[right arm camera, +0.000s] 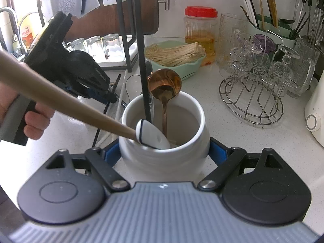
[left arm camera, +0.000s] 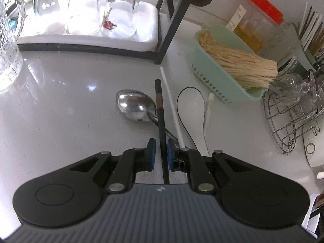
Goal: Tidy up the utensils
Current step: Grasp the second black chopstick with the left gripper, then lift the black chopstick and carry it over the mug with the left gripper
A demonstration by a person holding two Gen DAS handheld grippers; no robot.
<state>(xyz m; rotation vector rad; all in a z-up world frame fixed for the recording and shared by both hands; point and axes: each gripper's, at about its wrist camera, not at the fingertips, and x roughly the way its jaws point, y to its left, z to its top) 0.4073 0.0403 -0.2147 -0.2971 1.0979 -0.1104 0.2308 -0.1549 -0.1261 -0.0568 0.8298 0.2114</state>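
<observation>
The left gripper [left arm camera: 160, 154] has its two blue pads close on both sides of a thin black chopstick [left arm camera: 160, 109]; a small gap shows on the left pad, so I cannot tell if the pads really press it. The chopstick is straight and matte, with a brown band near its far end, and it lies on the glossy grey countertop [left arm camera: 60, 111]. Across it, underneath, lies a polished steel spoon [left arm camera: 135, 106] with its oval bowl facing up. Just to the right lies a thin white chopstick [left arm camera: 172, 105], and next a white ceramic spoon [left arm camera: 192, 109] with a black line around its rim.

The right gripper [right arm camera: 164, 154] is closed on a round white ceramic holder [right arm camera: 164, 151]; its blue pads press the smooth wall from both sides. The holder stands upright on the speckled white counter. Inside it stand a copper-coloured spoon [right arm camera: 165, 85] with a shiny round bowl at the top, a black chopstick [right arm camera: 144, 81], and a white ceramic spoon with a long wooden handle [right arm camera: 60, 99] that leans out to the left.

Behind, there is a mint-green perforated plastic basket [left arm camera: 220, 81] with pale dry noodles, a clear jar with a red lid [right arm camera: 200, 32], and a wire rack [right arm camera: 251, 101] with cut glass pieces.
</observation>
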